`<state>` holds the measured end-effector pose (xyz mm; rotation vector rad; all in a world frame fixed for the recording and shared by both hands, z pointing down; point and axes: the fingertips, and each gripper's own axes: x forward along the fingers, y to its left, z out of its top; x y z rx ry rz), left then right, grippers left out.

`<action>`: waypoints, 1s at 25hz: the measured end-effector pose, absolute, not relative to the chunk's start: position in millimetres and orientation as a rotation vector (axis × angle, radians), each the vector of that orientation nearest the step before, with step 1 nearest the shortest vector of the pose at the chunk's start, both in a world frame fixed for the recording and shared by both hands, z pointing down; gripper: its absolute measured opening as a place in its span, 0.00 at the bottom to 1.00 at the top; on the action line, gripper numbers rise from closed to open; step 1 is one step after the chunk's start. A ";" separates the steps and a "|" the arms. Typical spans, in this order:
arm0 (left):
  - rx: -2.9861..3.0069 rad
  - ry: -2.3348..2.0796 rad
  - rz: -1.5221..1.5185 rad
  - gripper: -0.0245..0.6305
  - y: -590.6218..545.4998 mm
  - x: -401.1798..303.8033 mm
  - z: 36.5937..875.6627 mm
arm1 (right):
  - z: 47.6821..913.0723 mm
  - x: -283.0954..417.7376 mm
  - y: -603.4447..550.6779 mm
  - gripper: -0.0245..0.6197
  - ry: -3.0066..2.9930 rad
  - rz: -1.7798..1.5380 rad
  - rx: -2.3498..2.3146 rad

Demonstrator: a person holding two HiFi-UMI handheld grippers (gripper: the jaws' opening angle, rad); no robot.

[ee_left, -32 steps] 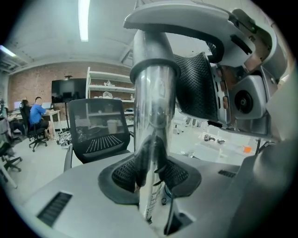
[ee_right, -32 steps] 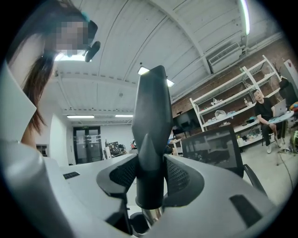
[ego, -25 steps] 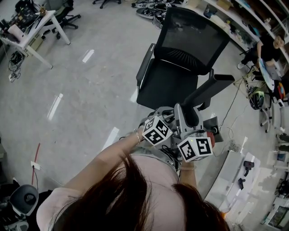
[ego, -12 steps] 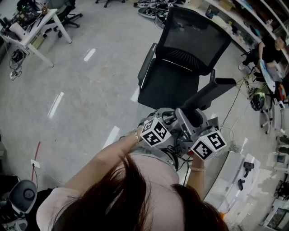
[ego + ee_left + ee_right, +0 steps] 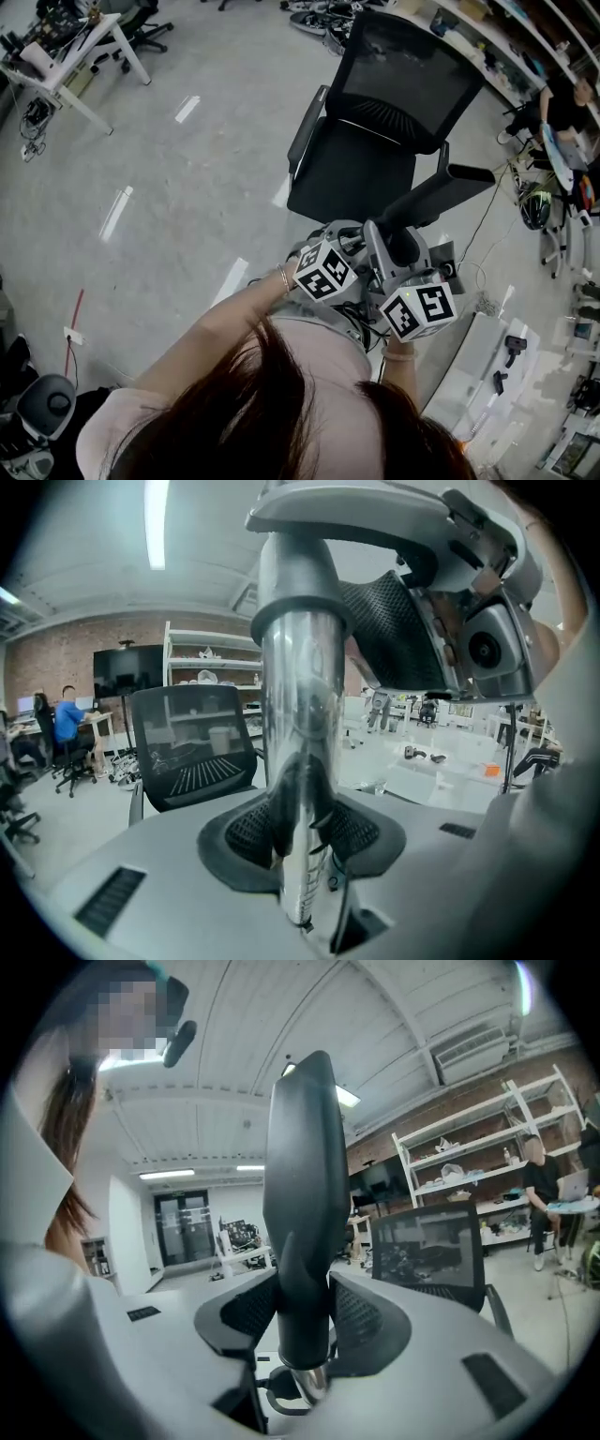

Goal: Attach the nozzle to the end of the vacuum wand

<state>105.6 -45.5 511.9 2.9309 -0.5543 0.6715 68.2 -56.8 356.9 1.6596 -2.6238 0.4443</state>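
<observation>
In the left gripper view my left gripper [image 5: 300,829] is shut on the shiny metal vacuum wand [image 5: 298,714], which rises to a grey collar [image 5: 298,592]. Just right of that collar I see my right gripper's body. In the right gripper view my right gripper [image 5: 302,1312] is shut on the black tapered nozzle [image 5: 302,1176], with a chrome end [image 5: 307,1384] showing right under the nozzle's base. In the head view both grippers sit close together in front of the person's chest, the left gripper [image 5: 342,258] beside the right gripper [image 5: 405,279]. The nozzle [image 5: 441,192] sticks out up and to the right.
A black mesh office chair [image 5: 375,122] stands on the grey floor right in front of the grippers. A white table [image 5: 70,66] is at the far left. Shelves and a seated person [image 5: 562,108] are at the right, white benches [image 5: 487,375] lower right.
The right gripper's marker cube swung a little to the right and came partly back, and the nozzle tilted slightly with it. The left gripper stayed where it was.
</observation>
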 end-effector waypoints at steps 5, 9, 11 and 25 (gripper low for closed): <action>2.941 -0.572 0.693 0.25 -45.7 108.7 512.6 | 359.0 74.5 -55.4 0.33 -2.492 0.503 1.769; 2.944 -0.570 0.700 0.25 -48.9 109.3 514.0 | 362.4 76.4 -59.8 0.33 -2.487 0.621 1.705; 2.944 -0.561 0.699 0.25 -50.9 108.5 514.0 | 363.5 76.2 -62.5 0.33 -2.490 0.666 1.664; 2.951 -0.559 0.710 0.25 -53.4 106.1 514.3 | 369.4 66.6 -69.6 0.33 -2.378 0.750 1.426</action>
